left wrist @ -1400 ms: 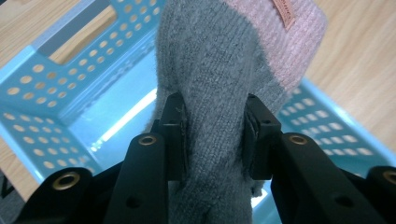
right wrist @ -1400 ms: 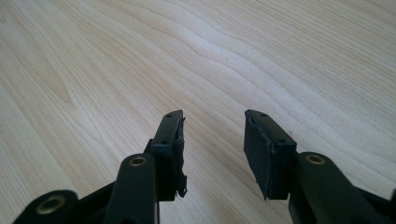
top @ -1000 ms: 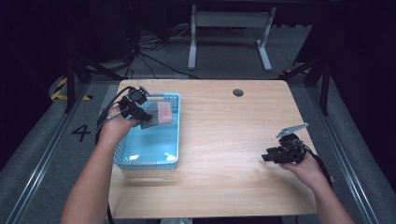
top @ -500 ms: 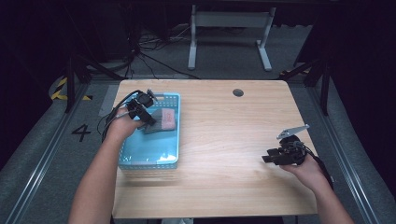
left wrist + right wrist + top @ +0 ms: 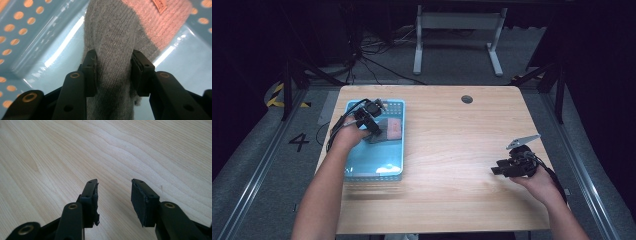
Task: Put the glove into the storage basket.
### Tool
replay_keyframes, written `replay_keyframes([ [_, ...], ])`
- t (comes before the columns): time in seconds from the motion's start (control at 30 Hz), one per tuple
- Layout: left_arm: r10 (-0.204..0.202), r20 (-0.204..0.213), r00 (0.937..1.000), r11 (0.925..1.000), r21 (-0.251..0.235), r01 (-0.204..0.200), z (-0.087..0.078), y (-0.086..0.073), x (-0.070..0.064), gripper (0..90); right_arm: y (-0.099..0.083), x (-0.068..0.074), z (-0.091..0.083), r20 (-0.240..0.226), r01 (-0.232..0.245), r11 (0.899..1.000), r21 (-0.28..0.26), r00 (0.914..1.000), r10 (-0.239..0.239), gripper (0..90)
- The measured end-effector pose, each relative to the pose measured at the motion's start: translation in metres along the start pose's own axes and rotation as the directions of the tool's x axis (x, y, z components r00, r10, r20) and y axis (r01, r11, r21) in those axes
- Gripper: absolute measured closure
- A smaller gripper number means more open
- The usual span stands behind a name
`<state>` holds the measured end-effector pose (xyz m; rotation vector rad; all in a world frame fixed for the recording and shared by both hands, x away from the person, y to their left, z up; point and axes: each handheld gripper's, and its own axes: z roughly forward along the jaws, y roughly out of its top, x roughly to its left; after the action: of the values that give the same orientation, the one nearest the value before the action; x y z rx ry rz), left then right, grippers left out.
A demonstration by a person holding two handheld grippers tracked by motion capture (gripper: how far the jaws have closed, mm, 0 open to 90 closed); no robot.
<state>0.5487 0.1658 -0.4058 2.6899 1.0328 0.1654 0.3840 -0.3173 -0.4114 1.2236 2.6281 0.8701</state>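
A blue perforated basket sits at the table's left. Inside it lies a grey knit cloth beside a pink knit piece that carries a small label. My left gripper reaches into the basket's far half. In the left gripper view both pads press on the grey knit cloth, which fills the gap, with the pink knit just beyond. My right gripper rests low over bare wood at the table's right, jaws apart with nothing between them.
The wooden table has a round cable hole near its far edge. A grey three-cornered plate stands on the right gripper. Beyond the table are a desk frame and floor cables.
My left gripper has moved a little nearer and to the right inside the basket, with the knit cloth going along. The basket has slid slightly right. The right gripper has stayed still.
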Motion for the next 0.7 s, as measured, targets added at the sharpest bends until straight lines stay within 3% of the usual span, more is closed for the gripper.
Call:
replay_keyframes([
  [0.13, 0.051, -0.019, 0.9985, 0.9987, 0.001, -0.051, 0.003, 0.001, 0.001, 58.9, -0.001, -0.001, -0.001, -0.001, 0.005, 1.0, -0.005, 1.0, -0.005, 57.2],
  [0.23, 0.064, -0.074, 0.9952, 0.9979, -0.003, -0.065, 0.005, 0.002, -0.001, 48.2, -0.001, -0.002, -0.002, -0.001, 0.003, 1.0, -0.007, 1.0, -0.003, 57.2],
  [0.33, 0.042, -0.06, 0.9973, 0.9986, -0.03, -0.044, 0.004, 0.001, 0.0, 42.2, 0.0, -0.002, -0.002, -0.003, 0.004, 1.0, -0.006, 1.0, -0.004, 57.1],
  [0.47, 0.015, -0.086, 0.9962, 0.997, -0.074, -0.022, -0.004, -0.001, -0.002, 32.8, 0.003, -0.002, -0.001, -0.006, 0.012, 1.0, -0.013, 0.9999, -0.012, 57.1],
  [0.6, 0.004, -0.089, 0.996, 0.9889, -0.148, -0.017, -0.023, -0.005, -0.009, 30.6, 0.006, -0.002, -0.001, -0.013, 0.019, 1.0, -0.019, 0.9997, -0.019, 57.1],
  [0.7, 0.002, -0.068, 0.9977, 0.9768, -0.214, -0.017, -0.042, -0.008, -0.019, 31.3, 0.008, -0.003, 0.0, -0.019, 0.025, 0.999, -0.02, 0.9995, -0.026, 57.0],
])
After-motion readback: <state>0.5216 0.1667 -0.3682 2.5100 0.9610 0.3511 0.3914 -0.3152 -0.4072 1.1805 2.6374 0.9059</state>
